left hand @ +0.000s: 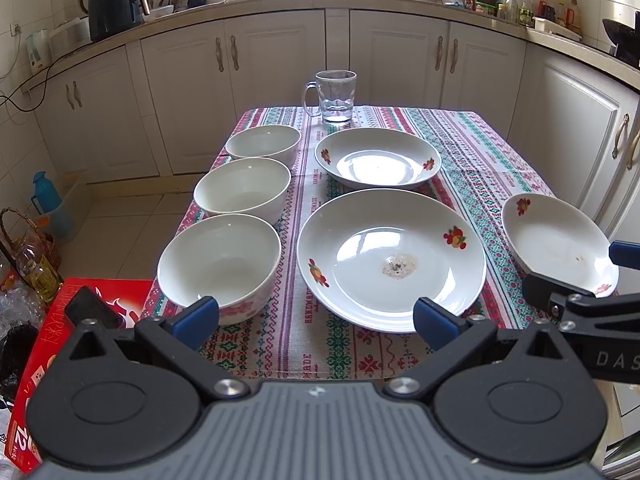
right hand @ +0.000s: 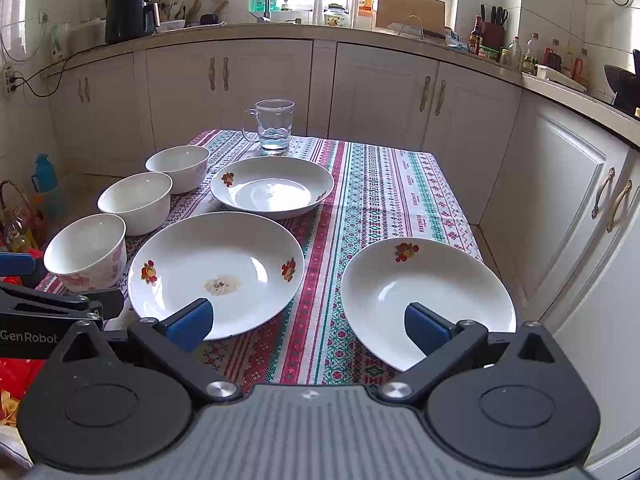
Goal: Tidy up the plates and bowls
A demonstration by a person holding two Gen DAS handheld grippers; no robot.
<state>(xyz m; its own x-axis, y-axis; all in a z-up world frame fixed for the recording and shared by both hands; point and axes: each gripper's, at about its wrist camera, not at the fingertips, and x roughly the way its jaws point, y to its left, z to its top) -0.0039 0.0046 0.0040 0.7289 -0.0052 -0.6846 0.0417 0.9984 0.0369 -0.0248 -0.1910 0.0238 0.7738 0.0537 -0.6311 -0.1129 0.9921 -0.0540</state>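
Note:
Three white bowls stand in a row on the table's left side: near (left hand: 220, 264) (right hand: 86, 254), middle (left hand: 243, 190) (right hand: 136, 202), far (left hand: 264, 145) (right hand: 179, 167). A large fruit-print plate with crumbs (left hand: 390, 258) (right hand: 216, 274) lies in the middle, a second plate (left hand: 378, 158) (right hand: 272, 186) behind it, a third (left hand: 558, 242) (right hand: 426, 300) at the right edge. My left gripper (left hand: 316, 320) is open, low at the near table edge between the near bowl and the large plate. My right gripper (right hand: 308, 326) is open, its right finger over the right plate's near rim.
A glass mug (left hand: 335, 96) (right hand: 274, 126) with a little water stands at the table's far end. A patterned cloth (left hand: 480, 148) covers the table. A red box (left hand: 60, 344) and bottles sit on the floor at left. Cabinets (right hand: 560, 184) run close along the right.

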